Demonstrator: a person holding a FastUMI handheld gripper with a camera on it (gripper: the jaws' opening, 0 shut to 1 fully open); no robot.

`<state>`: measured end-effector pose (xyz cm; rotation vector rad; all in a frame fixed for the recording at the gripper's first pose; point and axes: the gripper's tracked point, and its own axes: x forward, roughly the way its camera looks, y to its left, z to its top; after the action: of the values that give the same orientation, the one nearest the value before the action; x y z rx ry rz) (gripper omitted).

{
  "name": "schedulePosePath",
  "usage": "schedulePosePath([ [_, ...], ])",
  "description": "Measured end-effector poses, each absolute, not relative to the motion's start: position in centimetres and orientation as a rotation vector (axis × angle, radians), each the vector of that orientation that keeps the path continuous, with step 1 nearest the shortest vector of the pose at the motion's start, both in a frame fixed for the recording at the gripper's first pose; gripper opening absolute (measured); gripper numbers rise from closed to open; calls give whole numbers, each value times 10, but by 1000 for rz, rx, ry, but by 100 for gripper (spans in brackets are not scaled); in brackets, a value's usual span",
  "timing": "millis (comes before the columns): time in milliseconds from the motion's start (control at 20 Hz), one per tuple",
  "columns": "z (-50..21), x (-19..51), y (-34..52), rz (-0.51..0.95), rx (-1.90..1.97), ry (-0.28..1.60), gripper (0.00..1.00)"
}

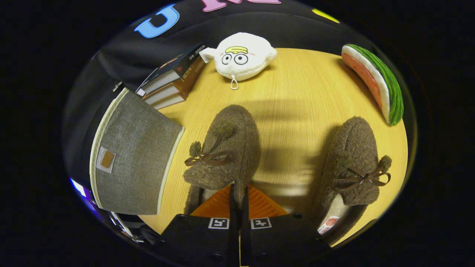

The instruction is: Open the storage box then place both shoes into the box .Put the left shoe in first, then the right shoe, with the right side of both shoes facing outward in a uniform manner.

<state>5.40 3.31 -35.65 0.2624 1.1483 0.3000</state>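
Two brown fuzzy shoes with bows lie on the yellow wooden table (pixel 297 92), toes pointing away from me. My gripper (pixel 237 193) is shut on the heel-side rim of the shoe nearer the box (pixel 230 148), with a thin strip of its collar pinched between the fingers. The other shoe (pixel 350 159) lies apart to the right, its pale lining showing at the heel. Left of the held shoe sits the grey fabric storage box (pixel 137 155) with cream trim and a small brown tab, its lid down.
A stack of books (pixel 174 79) lies beyond the box. A white plush toy (pixel 243 55) sits at the far side of the table, and a watermelon-slice cushion (pixel 374 81) rests at the far right. Bare tabletop stretches between the shoes.
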Motion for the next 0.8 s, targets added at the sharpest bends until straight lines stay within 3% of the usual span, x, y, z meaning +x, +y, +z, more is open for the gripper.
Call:
schedulePosePath([
  [450,-300,44,39,331,225,1028,6],
  [800,-234,28,55,243,414,976,6],
])
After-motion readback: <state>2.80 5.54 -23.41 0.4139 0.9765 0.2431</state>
